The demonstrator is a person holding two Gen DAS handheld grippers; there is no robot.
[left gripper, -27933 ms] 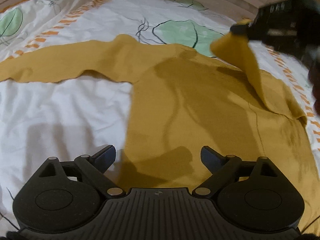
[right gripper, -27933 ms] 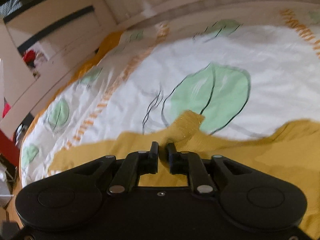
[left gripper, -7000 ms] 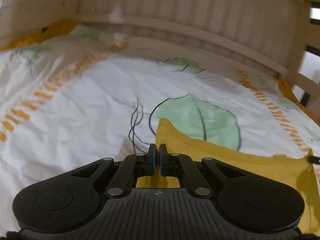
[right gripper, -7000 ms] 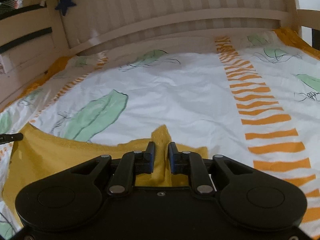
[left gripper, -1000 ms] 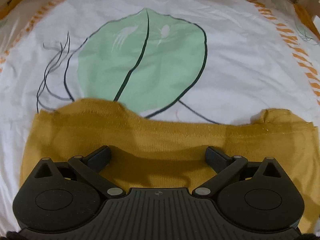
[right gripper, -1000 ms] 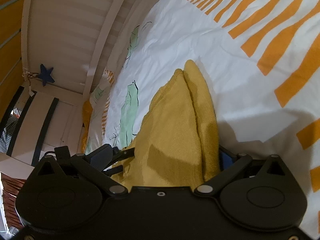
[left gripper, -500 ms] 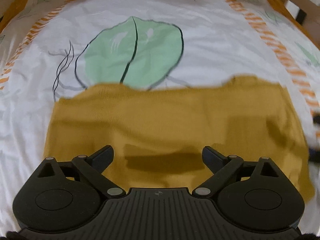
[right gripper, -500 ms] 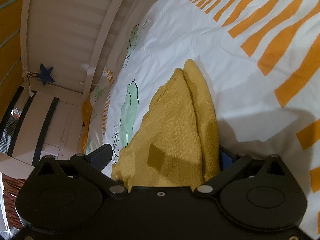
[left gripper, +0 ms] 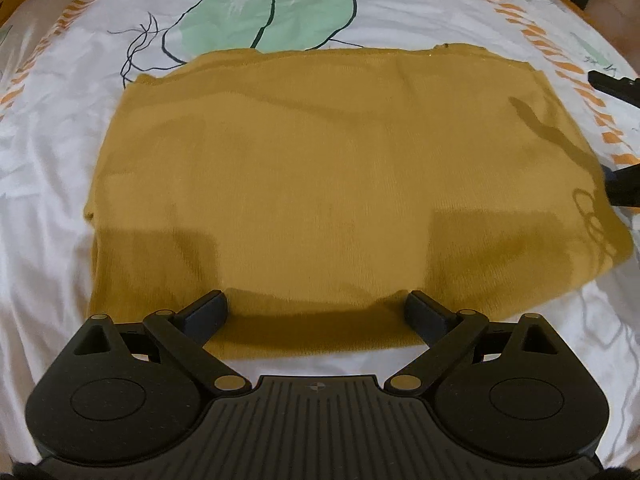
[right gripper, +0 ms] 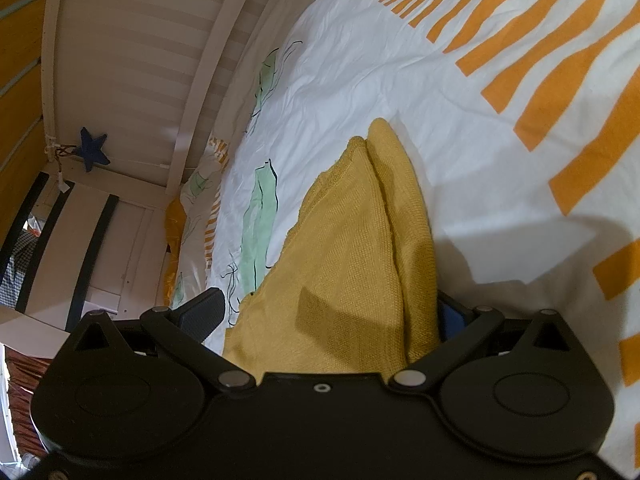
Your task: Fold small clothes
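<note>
Two free sweater edges, left gripper wide

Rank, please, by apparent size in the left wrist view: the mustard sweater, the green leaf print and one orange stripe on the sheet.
1. mustard sweater
2. green leaf print, though farther away
3. orange stripe

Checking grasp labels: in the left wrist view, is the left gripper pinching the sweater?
No, the left gripper stands wide open above the near edge of the sweater, its fingers apart and pinching nothing.
</note>
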